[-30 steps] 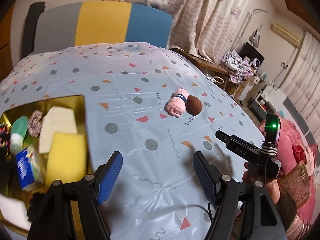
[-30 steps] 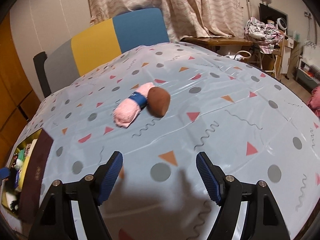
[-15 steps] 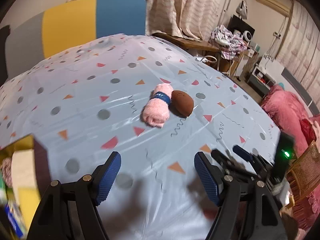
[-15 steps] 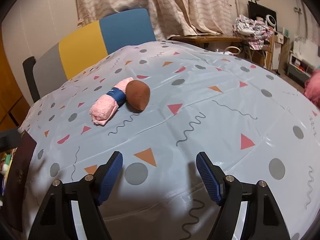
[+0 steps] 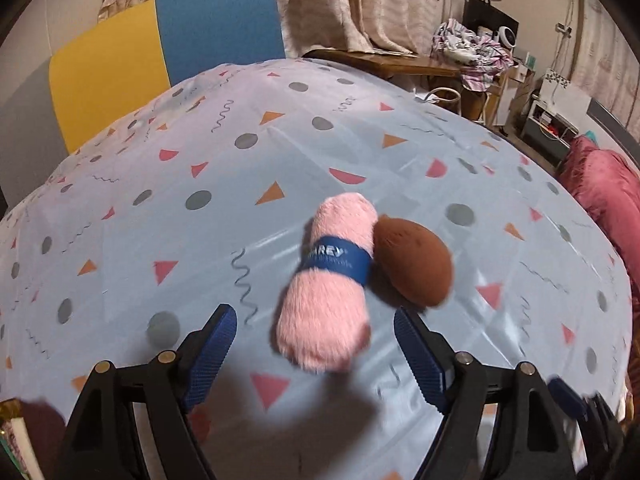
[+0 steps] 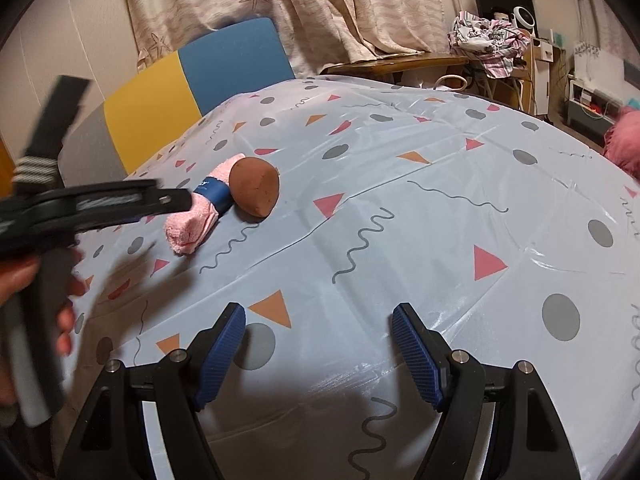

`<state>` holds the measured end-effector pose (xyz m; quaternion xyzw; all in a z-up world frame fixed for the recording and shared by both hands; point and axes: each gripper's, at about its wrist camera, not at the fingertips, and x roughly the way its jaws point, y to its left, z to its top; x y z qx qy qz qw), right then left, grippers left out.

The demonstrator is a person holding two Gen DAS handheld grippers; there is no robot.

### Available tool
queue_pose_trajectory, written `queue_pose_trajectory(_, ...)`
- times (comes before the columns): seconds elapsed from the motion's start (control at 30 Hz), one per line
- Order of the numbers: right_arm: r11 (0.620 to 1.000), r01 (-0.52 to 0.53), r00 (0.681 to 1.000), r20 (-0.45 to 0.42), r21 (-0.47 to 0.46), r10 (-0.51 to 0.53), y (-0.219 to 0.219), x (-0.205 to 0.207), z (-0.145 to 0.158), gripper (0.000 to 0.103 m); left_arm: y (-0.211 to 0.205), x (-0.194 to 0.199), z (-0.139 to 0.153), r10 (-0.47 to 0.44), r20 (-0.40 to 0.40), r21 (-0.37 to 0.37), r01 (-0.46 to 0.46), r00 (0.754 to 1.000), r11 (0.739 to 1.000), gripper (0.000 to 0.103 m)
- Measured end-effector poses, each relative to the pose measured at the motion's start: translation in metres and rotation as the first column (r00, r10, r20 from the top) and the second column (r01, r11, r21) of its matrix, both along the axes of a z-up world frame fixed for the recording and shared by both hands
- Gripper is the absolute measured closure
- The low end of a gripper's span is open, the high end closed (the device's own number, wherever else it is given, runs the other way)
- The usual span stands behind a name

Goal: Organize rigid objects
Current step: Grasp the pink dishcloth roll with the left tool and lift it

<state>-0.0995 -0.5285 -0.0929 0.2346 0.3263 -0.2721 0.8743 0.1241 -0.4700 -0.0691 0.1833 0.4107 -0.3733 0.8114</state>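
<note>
A: So, where do the things lie?

B: On the desk (image 5: 120,216), which wears a pale blue cloth with dots, triangles and squiggles. A pink rolled towel (image 5: 328,280) with a blue band (image 5: 338,260) lies there, and a brown egg-shaped object (image 5: 414,264) rests right against its side, touching it.

A: And the left tool?

B: The left tool (image 5: 316,354) points down at the towel. Its jaws are opening, and the near end of the roll sits in the gap ahead of the blue pads (image 5: 210,354), which do not press on it. It has hold of nothing.

A: The right one?

B: The right tool (image 6: 320,350) hangs over bare cloth, its jaws parted wide with nothing between them. Towel (image 6: 196,220) and brown object (image 6: 254,188) lie well apart from it, farther up the desk and to the left.

A: Can the right camera see the other hand?

B: Yes, at the left edge: a hand (image 6: 24,288) grips the black handle, and the arm of the left tool reaches across to the towel.

A: Anything behind?

B: A chair (image 5: 168,48) with yellow and blue panels, and curtains (image 5: 360,0).
</note>
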Motion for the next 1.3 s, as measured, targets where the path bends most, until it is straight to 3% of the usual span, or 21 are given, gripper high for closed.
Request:
queue_pose_trajectory(0.3,1.000,0.002,1.000,0.030,0.013,-0.002,-0.002,-0.004,-0.001,0.026,-0.014,0.013,-0.041,0.044,-0.045,-0.011,-0.044,0.998,0.999,0.022)
queue_pose_trajectory(0.4,1.000,0.002,1.000,0.026,0.008,-0.002,-0.002,-0.003,-0.002,0.026,-0.014,0.009,-0.043,0.044,0.007,-0.007,-0.044,0.999,0.999,0.031)
queue_pose_trajectory(0.47,1.000,0.002,1.000,0.024,0.007,-0.002,-0.002,-0.002,-0.002,0.026,-0.014,0.007,-0.041,0.033,0.017,-0.014,-0.033,0.999,0.999,0.046)
queue_pose_trajectory(0.5,1.000,0.003,1.000,0.021,0.006,-0.003,-0.001,-0.002,-0.002,0.026,-0.013,0.006,-0.041,0.030,0.021,-0.021,-0.029,0.999,0.999,0.060)
queue_pose_trajectory(0.6,1.000,0.003,1.000,0.013,-0.002,-0.003,-0.001,0.000,-0.002,0.026,-0.007,0.004,-0.038,0.033,0.027,-0.046,-0.031,0.999,0.998,0.066)
queue_pose_trajectory(0.93,1.000,0.007,1.000,0.017,-0.003,-0.007,-0.001,-0.001,-0.002,0.026,0.040,-0.020,-0.024,0.091,0.082,-0.096,-0.083,0.992,0.992,0.068)
queue_pose_trajectory(1.1,1.000,0.009,1.000,0.000,-0.017,-0.009,0.000,0.001,-0.002,0.026,0.069,-0.033,-0.020,0.098,0.068,-0.095,-0.091,0.993,0.991,0.068)
queue_pose_trajectory(1.3,1.000,0.009,1.000,-0.011,-0.025,-0.010,0.002,0.002,-0.002,0.026,0.112,-0.033,-0.025,0.181,0.017,-0.116,-0.178,0.983,0.977,0.068)
